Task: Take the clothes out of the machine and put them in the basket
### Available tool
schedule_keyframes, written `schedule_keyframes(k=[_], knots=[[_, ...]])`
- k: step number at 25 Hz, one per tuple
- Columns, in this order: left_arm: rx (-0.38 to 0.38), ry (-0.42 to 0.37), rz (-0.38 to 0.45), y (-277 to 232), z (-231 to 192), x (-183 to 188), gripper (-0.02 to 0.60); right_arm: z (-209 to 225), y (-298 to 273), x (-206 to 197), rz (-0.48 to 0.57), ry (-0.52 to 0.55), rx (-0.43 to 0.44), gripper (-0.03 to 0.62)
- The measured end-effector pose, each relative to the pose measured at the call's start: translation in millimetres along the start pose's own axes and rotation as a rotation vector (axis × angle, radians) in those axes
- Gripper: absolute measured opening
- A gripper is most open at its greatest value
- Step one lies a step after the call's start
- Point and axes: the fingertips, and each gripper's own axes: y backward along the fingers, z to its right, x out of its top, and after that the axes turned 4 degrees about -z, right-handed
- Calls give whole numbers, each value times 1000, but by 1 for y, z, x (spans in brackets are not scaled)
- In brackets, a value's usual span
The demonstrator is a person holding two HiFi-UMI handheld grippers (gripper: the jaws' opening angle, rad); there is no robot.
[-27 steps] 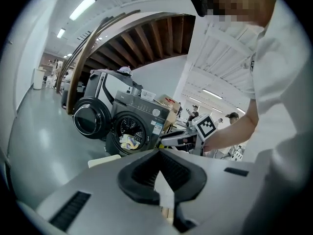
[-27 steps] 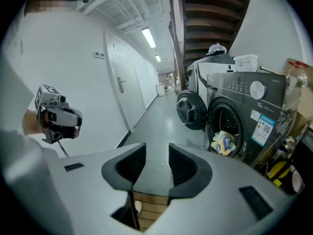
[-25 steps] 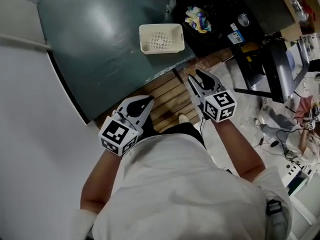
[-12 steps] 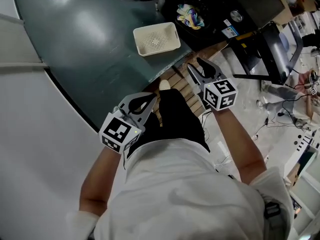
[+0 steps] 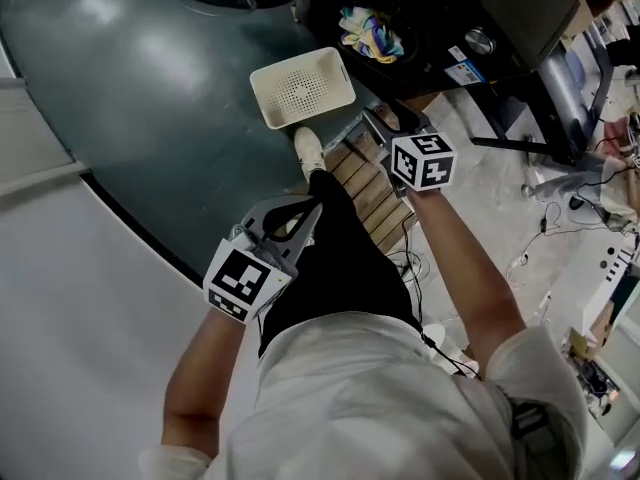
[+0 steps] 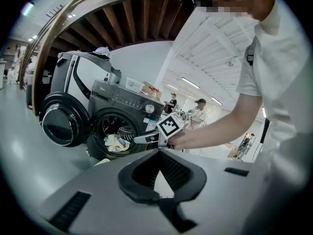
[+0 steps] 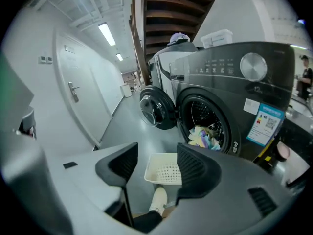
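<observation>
Ahead: clothes (image 5: 368, 32) lie in the machine (image 5: 510, 13) mouth, top centre of head view, just beyond right claw (image 5: 385, 120), its jaws opening, empty. Left claw (image 5: 308, 208) clenched, empty, farther back. Basket (image 5: 300, 88) on floor between.

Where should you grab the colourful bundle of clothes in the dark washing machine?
Pinch a raised fold on top of the pastel cloth bundle, heaped loosely at the front bottom of the drum of the dark front-loading washing machine. Come straight in through the round opening; its door hangs open to one side.
</observation>
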Motion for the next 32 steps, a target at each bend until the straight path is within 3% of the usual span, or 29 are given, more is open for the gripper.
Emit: schedule_keyframes(k=[5,14,23,32], knots=[[-45,-20,-45,-39,-34,-1,-5,51,-63,1,-13,-80,-68,258],[-87,-53,-43,-97,-90,13,-5,134,-166,-5,-44,-310,-183,322],[-135,-20,-63,-131,-135,11,-5,204,-245,-13,-54,-487,-294,384],[-138,-22,-81,-154,-187,15,-5,256,-305,-11,-66,-555,-372,416]])
